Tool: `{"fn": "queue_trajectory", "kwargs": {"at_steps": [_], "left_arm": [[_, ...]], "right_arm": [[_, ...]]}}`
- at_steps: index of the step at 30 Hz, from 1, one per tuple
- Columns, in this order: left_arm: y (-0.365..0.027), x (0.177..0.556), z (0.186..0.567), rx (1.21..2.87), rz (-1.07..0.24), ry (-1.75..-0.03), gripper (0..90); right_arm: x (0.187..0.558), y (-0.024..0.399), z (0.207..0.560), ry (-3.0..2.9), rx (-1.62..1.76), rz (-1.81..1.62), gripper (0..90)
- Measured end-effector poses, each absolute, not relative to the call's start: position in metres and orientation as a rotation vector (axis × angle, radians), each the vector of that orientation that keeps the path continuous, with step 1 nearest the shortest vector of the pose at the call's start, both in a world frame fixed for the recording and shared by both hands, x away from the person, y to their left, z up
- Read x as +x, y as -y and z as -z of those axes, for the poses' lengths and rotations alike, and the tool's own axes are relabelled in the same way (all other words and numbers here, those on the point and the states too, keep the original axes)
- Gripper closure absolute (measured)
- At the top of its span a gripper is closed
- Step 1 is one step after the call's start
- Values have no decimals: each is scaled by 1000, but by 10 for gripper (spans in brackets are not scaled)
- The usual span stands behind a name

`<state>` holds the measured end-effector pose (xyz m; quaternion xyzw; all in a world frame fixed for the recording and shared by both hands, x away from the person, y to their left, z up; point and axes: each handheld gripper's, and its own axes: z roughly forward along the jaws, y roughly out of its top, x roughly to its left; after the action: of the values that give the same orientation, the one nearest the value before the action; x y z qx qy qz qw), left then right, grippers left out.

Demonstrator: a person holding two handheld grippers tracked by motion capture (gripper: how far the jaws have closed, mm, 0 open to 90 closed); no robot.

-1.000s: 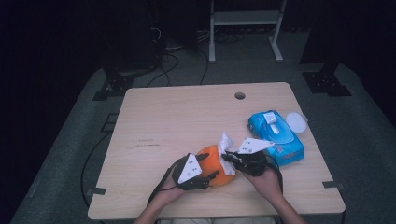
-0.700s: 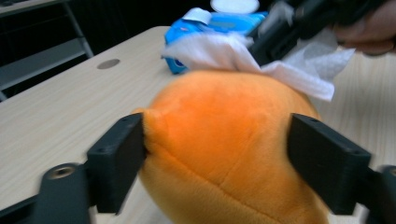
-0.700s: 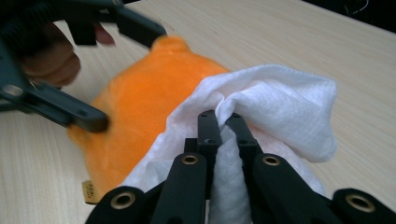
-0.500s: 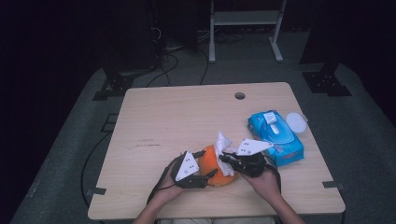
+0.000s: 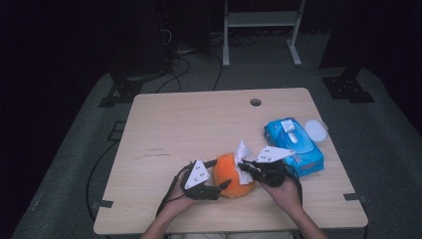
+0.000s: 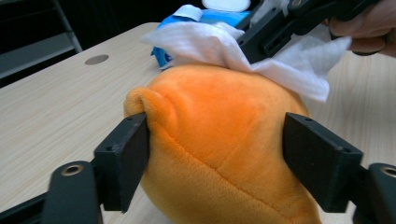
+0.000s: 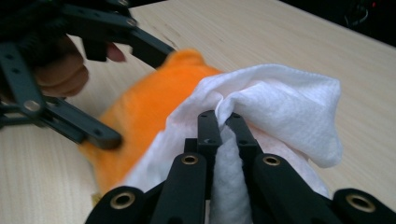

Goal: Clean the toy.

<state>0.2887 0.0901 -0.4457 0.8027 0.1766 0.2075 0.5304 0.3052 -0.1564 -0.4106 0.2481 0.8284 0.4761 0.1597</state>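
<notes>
Jaws of the left gripper [image 6: 215, 158] straddle an orange plush toy [image 6: 219, 144] low in the left gripper view, one black pad pressed against a fold of its fabric and the other at its opposite flank; they have just been opening slightly with the toy between them. Clamped shut at the centre of its own view, the right gripper [image 7: 219, 122] pinches a white wipe [image 7: 275, 107] draped over the toy's top. From the high view, both hands meet at the lower middle of the frame, on the near part of a pale wooden table [image 5: 199, 124]. Just right of them lies a blue wipes pack [image 5: 293, 144], with a white lid [image 5: 316, 130] beside it.
</notes>
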Motion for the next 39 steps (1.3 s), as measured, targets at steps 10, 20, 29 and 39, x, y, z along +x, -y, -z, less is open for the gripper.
{"fn": "queue_trajectory", "kwargs": {"at_steps": [10, 20, 29, 39], "left_arm": [[-90, 289, 444, 1913, -491, -429, 183], [-83, 282, 445, 1941, -509, -389, 259], [-79, 277, 446, 1960, -547, -334, 291], [-78, 275, 446, 1962, -553, -322, 303]], "right_arm": [[308, 156, 411, -2386, 695, -1355, 856], [298, 142, 405, -2394, 627, -1405, 854], [303, 148, 403, -2373, 689, -1413, 855], [317, 161, 409, -2362, 776, -1412, 855]]}}
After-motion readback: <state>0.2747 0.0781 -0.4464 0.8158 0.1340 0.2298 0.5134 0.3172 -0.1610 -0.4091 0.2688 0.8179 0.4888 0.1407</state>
